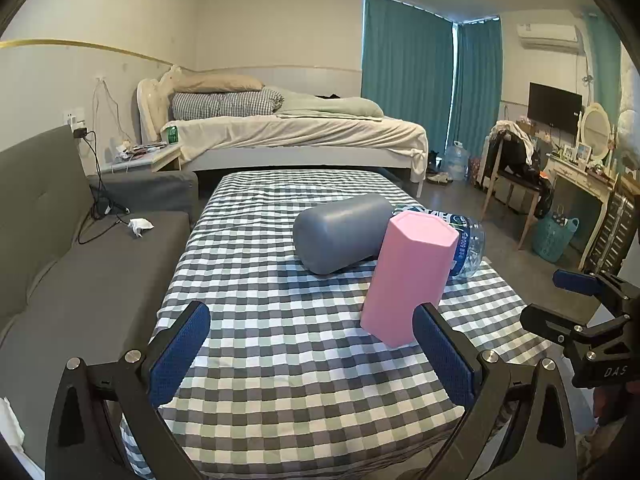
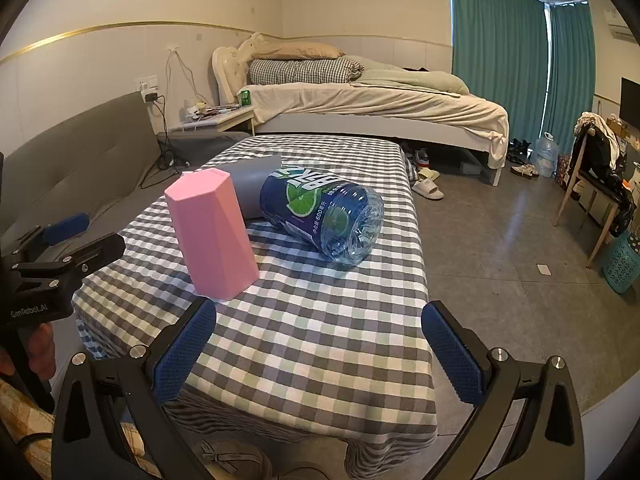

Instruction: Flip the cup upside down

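Observation:
A pink hexagonal cup [image 1: 408, 276] stands on the checkered tablecloth [image 1: 280, 340] with its closed end up and its wider end on the cloth; it also shows in the right wrist view [image 2: 214, 236]. My left gripper [image 1: 312, 344] is open and empty, just in front of the cup, its right finger beside the cup's base. My right gripper [image 2: 320, 344] is open and empty, with the cup ahead and to its left. Each gripper shows in the other's view, the right one [image 1: 576, 304] and the left one [image 2: 68, 240].
A grey cylinder cup [image 1: 340, 232] lies on its side behind the pink cup. A blue plastic bottle [image 2: 324, 216] lies on its side to the right of it. A grey sofa [image 1: 60, 260] runs along the table's left. Bare floor and a chair [image 2: 592, 184] are on the right.

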The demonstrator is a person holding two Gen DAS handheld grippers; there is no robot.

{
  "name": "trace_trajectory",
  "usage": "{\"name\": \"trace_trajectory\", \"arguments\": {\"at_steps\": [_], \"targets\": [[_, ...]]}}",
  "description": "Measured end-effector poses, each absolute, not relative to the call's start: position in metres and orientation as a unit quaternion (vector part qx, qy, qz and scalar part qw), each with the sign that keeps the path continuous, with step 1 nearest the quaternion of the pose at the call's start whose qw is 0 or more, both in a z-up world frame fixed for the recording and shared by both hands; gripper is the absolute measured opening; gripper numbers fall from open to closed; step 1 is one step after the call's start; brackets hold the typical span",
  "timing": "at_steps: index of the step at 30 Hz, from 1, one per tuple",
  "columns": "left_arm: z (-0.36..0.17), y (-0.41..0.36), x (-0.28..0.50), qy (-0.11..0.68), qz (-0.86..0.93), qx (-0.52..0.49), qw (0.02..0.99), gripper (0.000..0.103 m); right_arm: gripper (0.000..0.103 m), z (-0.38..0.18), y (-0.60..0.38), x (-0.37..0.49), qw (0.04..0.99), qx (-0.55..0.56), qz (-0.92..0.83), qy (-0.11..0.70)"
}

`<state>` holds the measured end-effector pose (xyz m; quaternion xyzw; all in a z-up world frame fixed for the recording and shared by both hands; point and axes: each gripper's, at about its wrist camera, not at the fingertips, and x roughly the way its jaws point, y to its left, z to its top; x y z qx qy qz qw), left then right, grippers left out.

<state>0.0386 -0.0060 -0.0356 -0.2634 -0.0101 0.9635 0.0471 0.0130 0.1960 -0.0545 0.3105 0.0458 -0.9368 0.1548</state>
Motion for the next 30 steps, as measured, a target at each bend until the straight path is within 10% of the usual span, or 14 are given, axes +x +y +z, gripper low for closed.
{"name": "trace_trajectory", "arguments": {"at_steps": [30], "targets": [[-0.0373,-0.0114,0.0363,-0.015,0.962,-0.271,0.040,0.103,0.103,-0.0595,0.1945,0.0104,0.152,0.323,-0.933,0.052]]}}
